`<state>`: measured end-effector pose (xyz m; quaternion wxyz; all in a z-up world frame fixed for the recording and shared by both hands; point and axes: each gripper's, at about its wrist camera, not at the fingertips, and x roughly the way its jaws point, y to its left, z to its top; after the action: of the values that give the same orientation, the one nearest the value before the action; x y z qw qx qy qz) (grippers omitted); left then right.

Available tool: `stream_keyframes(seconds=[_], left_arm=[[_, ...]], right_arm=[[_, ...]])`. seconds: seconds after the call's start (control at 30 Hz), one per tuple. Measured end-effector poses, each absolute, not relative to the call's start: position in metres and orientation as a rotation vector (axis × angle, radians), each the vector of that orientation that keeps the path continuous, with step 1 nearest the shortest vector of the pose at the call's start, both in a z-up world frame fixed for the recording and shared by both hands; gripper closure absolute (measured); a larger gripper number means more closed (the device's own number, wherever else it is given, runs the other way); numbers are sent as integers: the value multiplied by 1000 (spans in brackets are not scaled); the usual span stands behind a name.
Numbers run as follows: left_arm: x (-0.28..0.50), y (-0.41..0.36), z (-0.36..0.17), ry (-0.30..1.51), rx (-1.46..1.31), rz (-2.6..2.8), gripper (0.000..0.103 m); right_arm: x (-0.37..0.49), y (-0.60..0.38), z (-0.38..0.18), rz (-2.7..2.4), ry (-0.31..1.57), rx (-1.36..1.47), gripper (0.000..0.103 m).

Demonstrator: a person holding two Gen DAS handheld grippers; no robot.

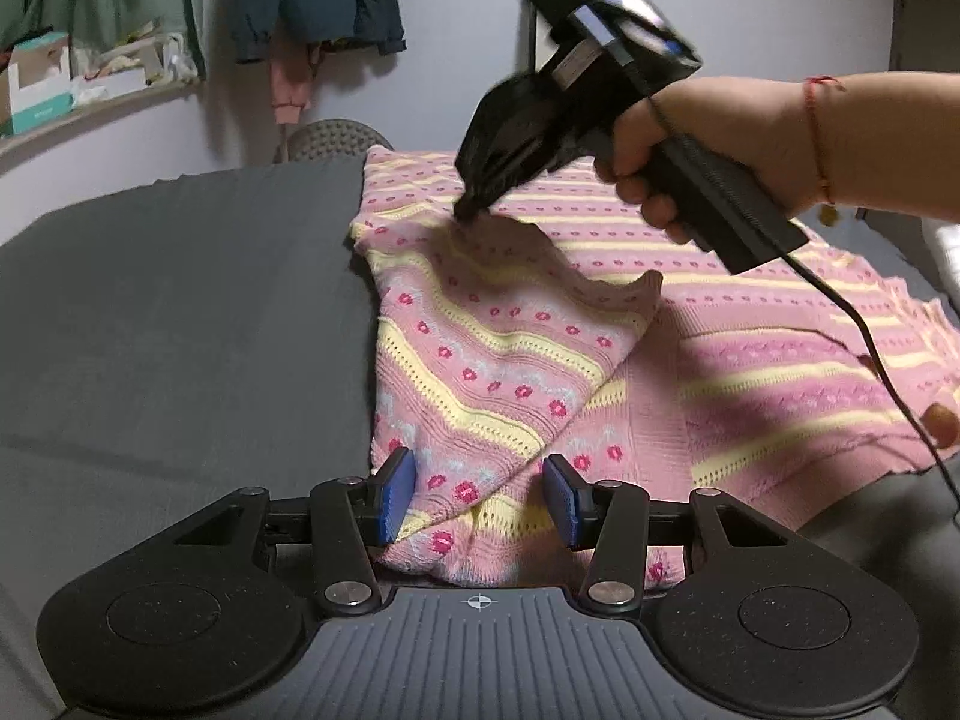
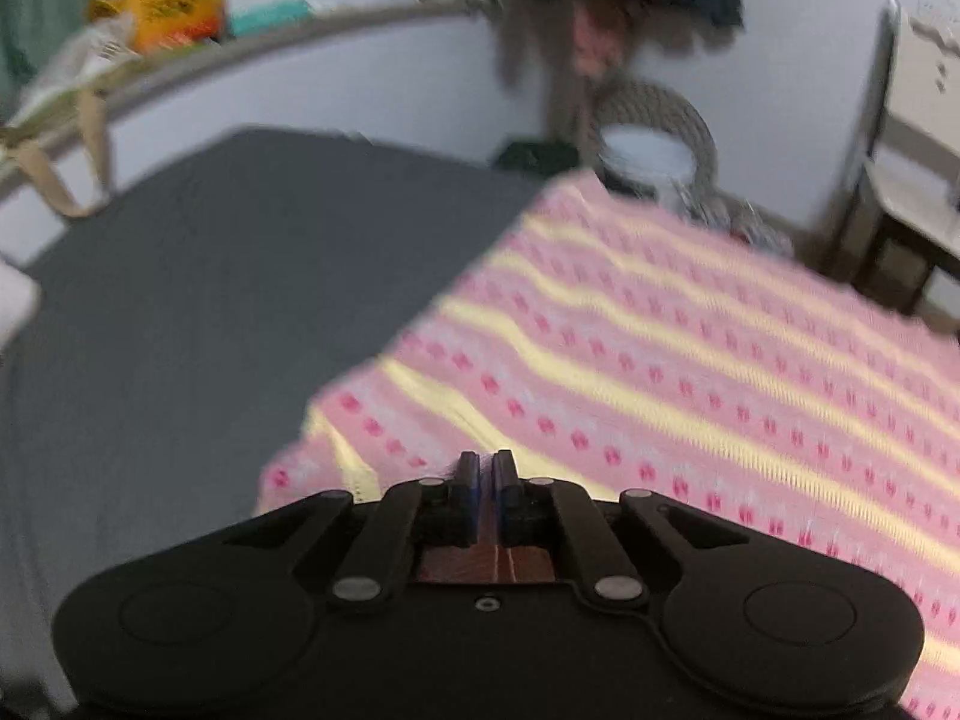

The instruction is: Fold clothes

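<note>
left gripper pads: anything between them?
Yes. In the left wrist view, the sweater lies between the open left gripper's blue pads, near the folded sleeve's corner.

Sweater (image 1: 498,354) pink – yellow stripes, magenta flowers; bedsheet (image 1: 180,312) grey.

Both wrist cameras are looking forward, low and close over the pink knit garment (image 1: 600,324) on the grey bed (image 2: 210,300), sharing it and the far wall.
</note>
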<state>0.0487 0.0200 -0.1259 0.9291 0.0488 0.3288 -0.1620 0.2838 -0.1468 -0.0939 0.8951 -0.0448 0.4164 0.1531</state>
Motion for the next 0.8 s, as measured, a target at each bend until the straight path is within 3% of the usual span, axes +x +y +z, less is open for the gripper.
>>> stream_keyframes(seconds=[0.1, 0.23, 0.3, 0.4, 0.67, 0.8], left_arm=[[47, 19, -124, 664, 124, -328, 55], [44, 16, -120, 649, 160, -323, 55], [42, 16, -116, 632, 175, -333, 55], [39, 20, -106, 590, 143, -365, 55], [45, 5, -108, 582, 143, -437, 55], [47, 0, -119, 618, 159, -431, 55]], right_arm=[[272, -160, -89, 315, 866, -36, 95], [249, -181, -74, 318, 849, 54, 65], [237, -191, -67, 320, 840, 98, 60], [220, -207, -56, 322, 825, 166, 44], [164, -249, -73, 241, 923, 300, 48], [167, -254, -95, 227, 949, 440, 68]])
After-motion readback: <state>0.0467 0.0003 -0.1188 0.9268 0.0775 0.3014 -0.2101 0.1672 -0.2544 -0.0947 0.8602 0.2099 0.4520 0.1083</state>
